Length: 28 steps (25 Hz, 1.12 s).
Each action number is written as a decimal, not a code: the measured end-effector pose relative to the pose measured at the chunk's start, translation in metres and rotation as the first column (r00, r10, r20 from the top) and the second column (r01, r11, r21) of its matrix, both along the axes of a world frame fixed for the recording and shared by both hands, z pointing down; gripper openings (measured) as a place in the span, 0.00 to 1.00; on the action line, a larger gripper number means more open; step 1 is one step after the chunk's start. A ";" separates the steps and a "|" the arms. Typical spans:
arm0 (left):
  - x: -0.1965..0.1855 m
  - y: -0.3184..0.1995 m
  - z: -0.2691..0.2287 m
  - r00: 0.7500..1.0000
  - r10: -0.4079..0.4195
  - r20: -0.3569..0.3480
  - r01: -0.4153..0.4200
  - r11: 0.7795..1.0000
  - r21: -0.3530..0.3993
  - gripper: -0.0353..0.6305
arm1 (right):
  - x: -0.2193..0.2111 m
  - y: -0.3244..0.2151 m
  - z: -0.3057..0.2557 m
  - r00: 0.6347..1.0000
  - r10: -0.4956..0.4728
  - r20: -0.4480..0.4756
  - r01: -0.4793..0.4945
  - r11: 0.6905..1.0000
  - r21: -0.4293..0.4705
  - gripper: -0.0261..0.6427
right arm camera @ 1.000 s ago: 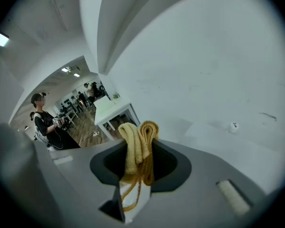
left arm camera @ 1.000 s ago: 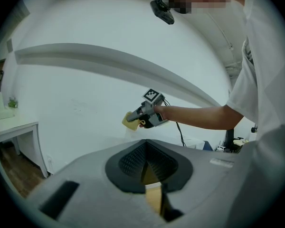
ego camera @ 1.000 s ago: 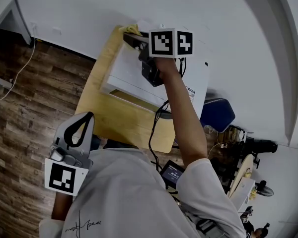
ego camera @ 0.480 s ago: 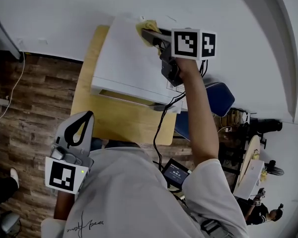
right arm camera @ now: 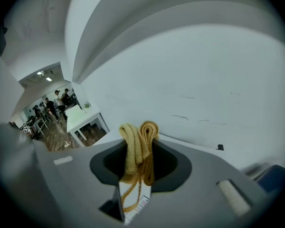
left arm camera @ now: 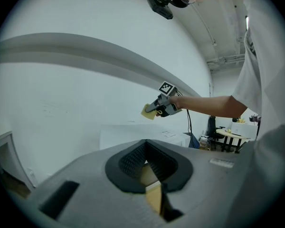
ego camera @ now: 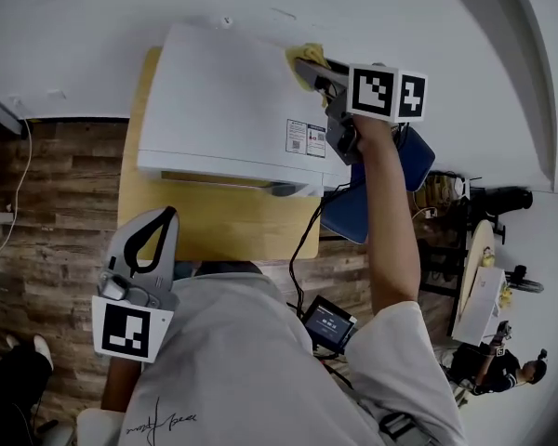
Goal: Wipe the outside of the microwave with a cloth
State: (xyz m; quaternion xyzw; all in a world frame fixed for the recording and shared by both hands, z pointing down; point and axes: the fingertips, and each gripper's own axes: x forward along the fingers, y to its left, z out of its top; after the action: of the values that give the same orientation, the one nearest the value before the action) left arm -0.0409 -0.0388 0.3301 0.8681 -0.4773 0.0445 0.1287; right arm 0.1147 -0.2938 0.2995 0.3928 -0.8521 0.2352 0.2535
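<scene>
Cloth (ego camera: 304, 57) farther right on microwave (ego camera: 223, 100), right tool (ego camera: 310, 67) clenched around it; left tool (ego camera: 166, 221) closed; stickers (ego camera: 307, 138) unreadable.

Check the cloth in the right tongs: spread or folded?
Folded. The yellow cloth stands bunched in two doubled loops, pinched between the right tongs.

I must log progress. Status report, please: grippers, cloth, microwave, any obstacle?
Right gripper shut on yellow cloth. Left gripper shut, empty, held low. Cloth over microwave's back right corner, seemingly just above it. Nothing in the way.

Overhead view; both others toward wall (right arm camera: 218, 80)
</scene>
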 end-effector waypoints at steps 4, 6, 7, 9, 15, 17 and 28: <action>0.016 -0.005 0.003 1.000 0.031 0.004 -0.031 0.999 -0.017 0.04 | 0.046 -0.003 0.006 0.997 0.068 -0.024 -0.068 0.998 0.001 0.22; 0.022 -0.009 0.004 0.999 0.039 -0.001 -0.039 0.999 -0.025 0.04 | 0.068 -0.004 0.009 0.994 0.100 -0.038 -0.100 0.995 -0.001 0.22; 0.025 -0.010 0.004 0.999 0.043 -0.002 -0.043 0.999 -0.028 0.04 | 0.079 -0.005 0.011 0.992 0.115 -0.045 -0.115 0.993 -0.001 0.22; 0.031 -0.014 0.004 0.999 0.051 -0.002 -0.051 0.998 -0.033 0.04 | 0.100 -0.006 0.014 0.988 0.145 -0.058 -0.145 0.989 -0.003 0.22; 0.044 -0.022 0.005 0.997 0.081 0.004 -0.080 0.996 -0.033 0.04 | 0.155 -0.005 0.028 0.969 0.219 -0.119 -0.222 0.975 -0.013 0.22; 0.048 -0.024 0.006 0.996 0.088 0.011 -0.087 0.996 -0.033 0.04 | 0.168 -0.004 0.033 0.963 0.233 -0.133 -0.238 0.971 -0.017 0.22; 0.060 -0.030 0.007 0.996 0.090 0.015 -0.089 0.995 -0.044 0.04 | 0.204 0.001 0.072 0.941 0.279 -0.193 -0.292 0.955 -0.044 0.22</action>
State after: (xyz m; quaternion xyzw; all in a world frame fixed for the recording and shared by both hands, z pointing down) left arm 0.0194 -0.0687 0.3374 0.8852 -0.4380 0.0677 0.1415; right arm 0.3184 -0.2927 0.3718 0.5228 -0.7500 0.2626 0.3085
